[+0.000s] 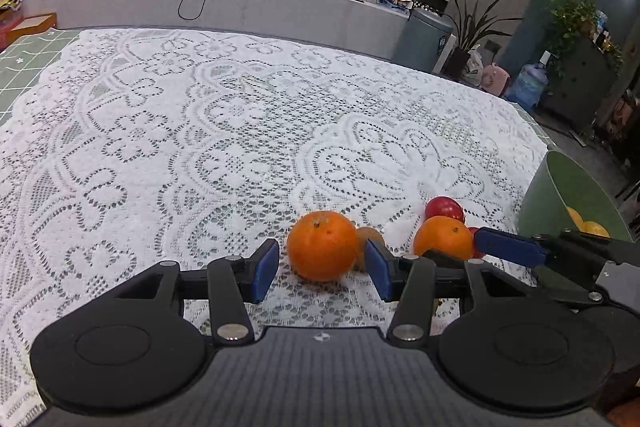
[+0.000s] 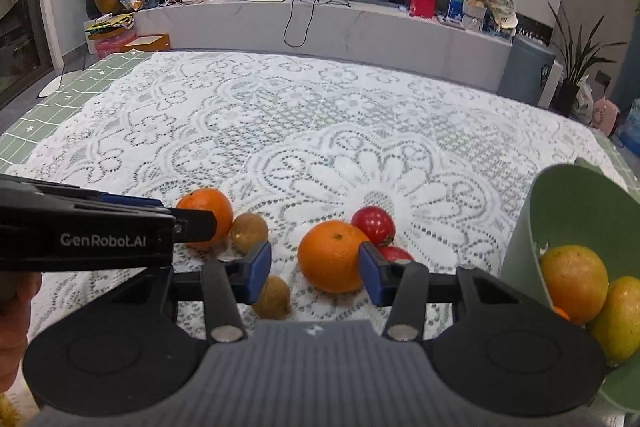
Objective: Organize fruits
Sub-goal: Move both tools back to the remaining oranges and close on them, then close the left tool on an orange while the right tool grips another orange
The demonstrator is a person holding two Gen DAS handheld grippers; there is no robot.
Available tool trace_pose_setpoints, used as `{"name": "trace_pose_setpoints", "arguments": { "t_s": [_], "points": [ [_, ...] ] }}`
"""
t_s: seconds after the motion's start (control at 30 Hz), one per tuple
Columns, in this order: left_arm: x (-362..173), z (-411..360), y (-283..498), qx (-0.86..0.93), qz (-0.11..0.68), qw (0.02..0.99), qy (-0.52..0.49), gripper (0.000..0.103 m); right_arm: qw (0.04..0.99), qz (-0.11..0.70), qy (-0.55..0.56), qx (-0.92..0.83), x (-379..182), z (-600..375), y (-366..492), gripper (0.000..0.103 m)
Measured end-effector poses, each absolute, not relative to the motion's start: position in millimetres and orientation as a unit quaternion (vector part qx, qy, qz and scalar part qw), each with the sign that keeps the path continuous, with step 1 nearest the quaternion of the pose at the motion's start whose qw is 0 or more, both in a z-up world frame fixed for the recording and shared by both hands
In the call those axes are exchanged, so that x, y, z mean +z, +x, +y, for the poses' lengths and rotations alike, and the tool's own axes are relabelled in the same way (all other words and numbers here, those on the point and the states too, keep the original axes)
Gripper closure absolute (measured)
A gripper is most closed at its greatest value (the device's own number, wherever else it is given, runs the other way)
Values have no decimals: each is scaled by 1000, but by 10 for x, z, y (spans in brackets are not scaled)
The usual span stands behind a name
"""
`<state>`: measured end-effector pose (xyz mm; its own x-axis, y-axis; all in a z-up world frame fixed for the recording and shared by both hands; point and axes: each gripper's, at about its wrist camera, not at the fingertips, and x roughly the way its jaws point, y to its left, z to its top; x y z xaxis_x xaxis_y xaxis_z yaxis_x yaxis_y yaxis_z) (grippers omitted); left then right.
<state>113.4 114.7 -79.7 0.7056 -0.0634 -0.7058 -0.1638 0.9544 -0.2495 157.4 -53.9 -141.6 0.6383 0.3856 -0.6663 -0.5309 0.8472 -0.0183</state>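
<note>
The left gripper [image 1: 322, 269] sits low in the centre of its frame with its blue-padded jaws spread apart, and an orange [image 1: 322, 245] lies on the lace tablecloth [image 1: 200, 131] between and just beyond the tips, ungripped. A kiwi [image 1: 370, 237] peeks out behind that orange at its right edge.

The right gripper [image 2: 314, 273] is likewise parted, at the lower centre of its frame. A second orange [image 2: 332, 255] lies between its tips, close against the right-hand pad, not clamped. Two red tomatoes [image 2: 374, 225] sit just behind this orange, and another kiwi [image 2: 274, 297] lies beside the left-hand pad. At the right edge of the frame a green bowl [image 2: 568, 203] holds more citrus fruit.
</note>
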Motion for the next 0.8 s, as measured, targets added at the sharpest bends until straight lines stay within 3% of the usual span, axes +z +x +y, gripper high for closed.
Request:
{"name": "trace_pose_setpoints", "arguments": {
  "t_s": [0.8],
  "points": [
    [-925,1137,1252,18,396,905,-153,54,904,327,-180,209,-1553,-398,1697,61]
  ]
}}
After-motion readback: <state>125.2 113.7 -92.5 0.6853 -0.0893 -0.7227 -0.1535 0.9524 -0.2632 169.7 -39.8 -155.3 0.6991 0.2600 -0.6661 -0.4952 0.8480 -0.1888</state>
